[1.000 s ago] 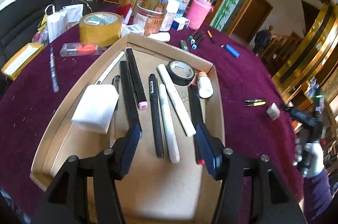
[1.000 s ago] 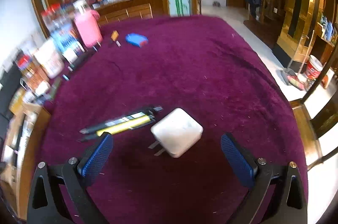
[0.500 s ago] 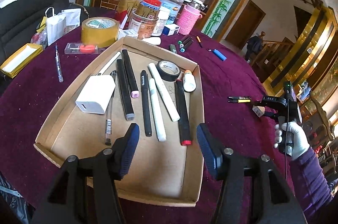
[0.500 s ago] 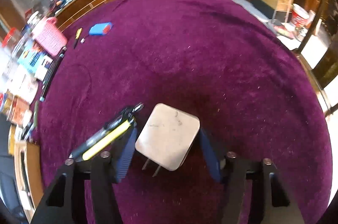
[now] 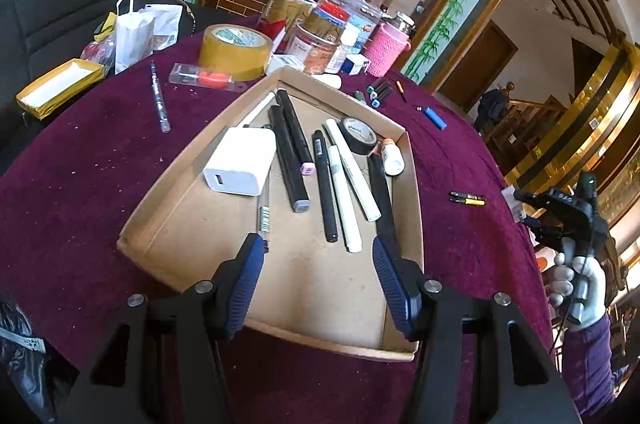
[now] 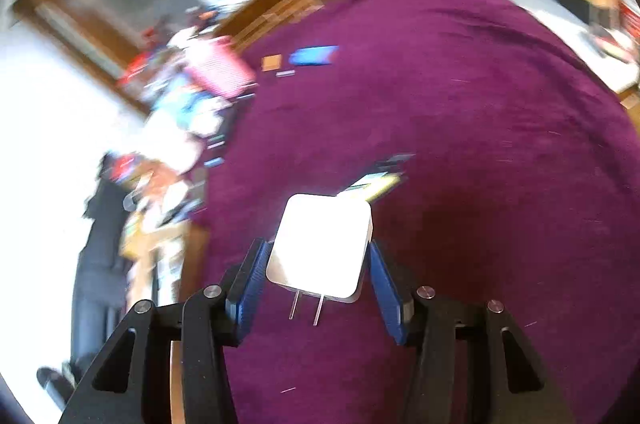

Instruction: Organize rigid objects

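Your left gripper (image 5: 318, 252) hangs open and empty over the near end of the cardboard tray (image 5: 412, 184). Your right gripper (image 6: 316, 264) is closed on the white plug adapter (image 6: 320, 244), lifted above the purple cloth (image 6: 480, 144). It looks light, stiff and smooth; grip its flat sides, prongs toward you.

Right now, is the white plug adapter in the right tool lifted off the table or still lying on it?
Probably lifted. The white plug adapter sits gripped between the right tool's pads, prongs hanging free above the purple tablecloth.
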Available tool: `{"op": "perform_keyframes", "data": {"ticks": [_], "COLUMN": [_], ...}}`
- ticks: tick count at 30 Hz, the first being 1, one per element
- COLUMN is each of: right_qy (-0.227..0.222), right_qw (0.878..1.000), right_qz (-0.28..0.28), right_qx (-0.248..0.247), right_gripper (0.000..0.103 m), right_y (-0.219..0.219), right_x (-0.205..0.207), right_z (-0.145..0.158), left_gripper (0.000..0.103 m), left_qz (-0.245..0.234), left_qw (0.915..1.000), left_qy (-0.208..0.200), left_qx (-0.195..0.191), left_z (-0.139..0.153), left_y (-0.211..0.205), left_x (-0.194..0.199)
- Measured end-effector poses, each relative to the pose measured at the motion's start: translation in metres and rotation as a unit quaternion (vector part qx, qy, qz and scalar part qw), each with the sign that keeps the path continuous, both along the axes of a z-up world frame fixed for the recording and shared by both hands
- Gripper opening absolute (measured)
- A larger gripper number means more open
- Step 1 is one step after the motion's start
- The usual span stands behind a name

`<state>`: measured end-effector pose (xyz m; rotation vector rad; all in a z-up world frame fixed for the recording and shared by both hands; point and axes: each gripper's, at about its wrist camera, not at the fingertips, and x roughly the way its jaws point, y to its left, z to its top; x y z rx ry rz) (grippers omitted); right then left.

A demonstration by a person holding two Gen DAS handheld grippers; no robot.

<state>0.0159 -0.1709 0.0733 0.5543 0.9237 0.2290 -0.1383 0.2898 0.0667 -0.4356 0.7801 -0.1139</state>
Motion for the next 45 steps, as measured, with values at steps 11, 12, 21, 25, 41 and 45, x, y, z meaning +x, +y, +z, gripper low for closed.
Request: {"op": "perform_keyframes", "data": {"ticks": [11, 12, 21, 25, 41, 45], "right_qy": [-0.020, -0.012, 0.051, 0.045, -0.093, -0.128], "right_qw": [0.965, 0.959, 0.926, 0.917, 0.944, 0.944], "right_qz": [0.262, 0.284, 0.368, 0.376, 0.281, 0.228], "right_qx": [0.020, 0.018, -0.065, -0.126, -0.145, -0.199], "right_gripper": [0.055, 0.056, 0.056, 0.057, 0.072, 0.073], "right_y": [0.214, 0.233, 0.338, 0.368, 0.274, 0.240], "right_x": [-0.040, -0.043, -0.055, -0.051, -0.057, -0.054], "right_z": [0.017, 0.012, -0.040, -0.054, -0.004, 0.004], "left_gripper": [0.056, 0.056, 0.056, 0.056, 0.068, 0.072], "left_qz": [0.060, 0.067, 0.124, 0.119, 0.073, 0.032], "left_qw": [0.9976, 0.9970, 0.9911, 0.9919, 0.9957, 0.9966], "left_qy": [-0.029, -0.032, -0.036, -0.029, -0.033, -0.036], "left_qx": [-0.019, -0.020, -0.033, -0.035, 0.047, 0.066], "left_z": [0.009, 0.010, 0.004, 0.000, 0.015, 0.023], "left_y": [0.043, 0.049, 0.103, 0.104, 0.050, 0.011], "left_x": [-0.020, -0.023, -0.034, -0.030, -0.003, 0.003]}}
